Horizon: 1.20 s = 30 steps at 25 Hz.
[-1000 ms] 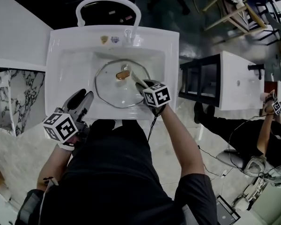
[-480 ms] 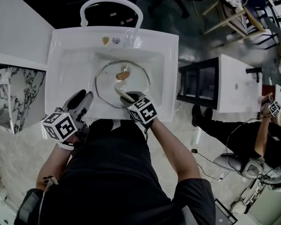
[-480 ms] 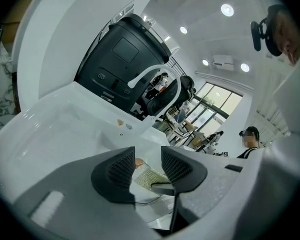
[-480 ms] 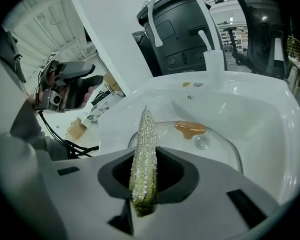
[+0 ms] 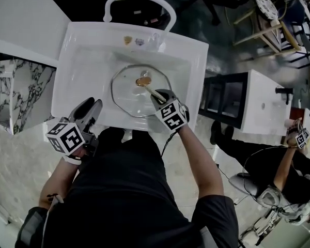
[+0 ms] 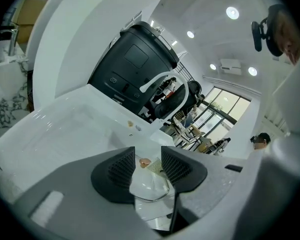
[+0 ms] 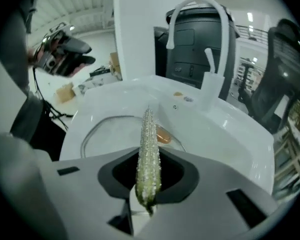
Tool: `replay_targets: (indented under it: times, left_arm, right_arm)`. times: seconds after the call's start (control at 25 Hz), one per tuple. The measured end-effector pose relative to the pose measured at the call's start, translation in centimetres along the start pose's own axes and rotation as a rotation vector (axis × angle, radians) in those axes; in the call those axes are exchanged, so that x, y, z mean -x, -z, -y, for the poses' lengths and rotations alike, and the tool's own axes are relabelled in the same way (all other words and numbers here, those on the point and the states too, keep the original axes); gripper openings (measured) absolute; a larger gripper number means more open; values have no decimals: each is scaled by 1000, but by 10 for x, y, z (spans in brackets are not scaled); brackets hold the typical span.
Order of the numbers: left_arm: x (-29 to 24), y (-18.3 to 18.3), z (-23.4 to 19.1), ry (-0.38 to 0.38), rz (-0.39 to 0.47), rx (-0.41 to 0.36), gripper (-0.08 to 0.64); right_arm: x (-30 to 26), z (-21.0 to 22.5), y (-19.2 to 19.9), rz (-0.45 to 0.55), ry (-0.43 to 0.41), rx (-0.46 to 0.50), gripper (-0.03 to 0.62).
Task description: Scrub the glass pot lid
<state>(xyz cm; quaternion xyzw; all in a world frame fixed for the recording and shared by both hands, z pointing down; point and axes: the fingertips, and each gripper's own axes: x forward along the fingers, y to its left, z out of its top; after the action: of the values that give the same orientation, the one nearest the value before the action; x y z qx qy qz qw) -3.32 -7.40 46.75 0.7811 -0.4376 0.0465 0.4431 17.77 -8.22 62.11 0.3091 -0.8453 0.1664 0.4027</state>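
Right tongs (image 5: 158, 94), gripping the brush (image 7: 148, 149), swept from lid (image 5: 125, 95) rim to knob (image 5: 143, 80); left tongs (image 5: 90, 106) agape.

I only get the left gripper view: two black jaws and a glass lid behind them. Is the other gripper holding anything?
Observer: Yes. The right gripper is shut on a thin, sparkly yellow-green scrubbing pad, held on edge.
Operator: Is the pad on the lid?
Observer: In the head view its far end lies over the round glass pot lid, right by the orange-brown knob. I cannot tell if it touches.
Operator: And where is my gripper?
Observer: The left gripper hangs at the front left corner of the white sink, apart from the lid.
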Motion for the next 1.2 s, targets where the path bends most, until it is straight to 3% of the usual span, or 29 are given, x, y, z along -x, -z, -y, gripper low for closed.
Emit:
replay_targets:
  times: [0.08,0.24,0.36,0.72,1.2]
  left_arm:
    - [4,3,-3,-9,1,10,166]
    - [10,6,-9,-29,9,29,166]
    - [12,5,-13,-35,17,40,167]
    - [14,1,-14,-29,32,61,167]
    - [21,-6,-29,-43,63,118,166]
  right_arm:
    - [-9,0,9,-23,-17,48,67]
    - [-8,-4,6,-3,2,-22,67]
    - [-11,-24,1,12,2,-23,67]
    - [-26,-101,-40,55,-161,105,67]
    - [-30,-120,-58,33,-276,56,67]
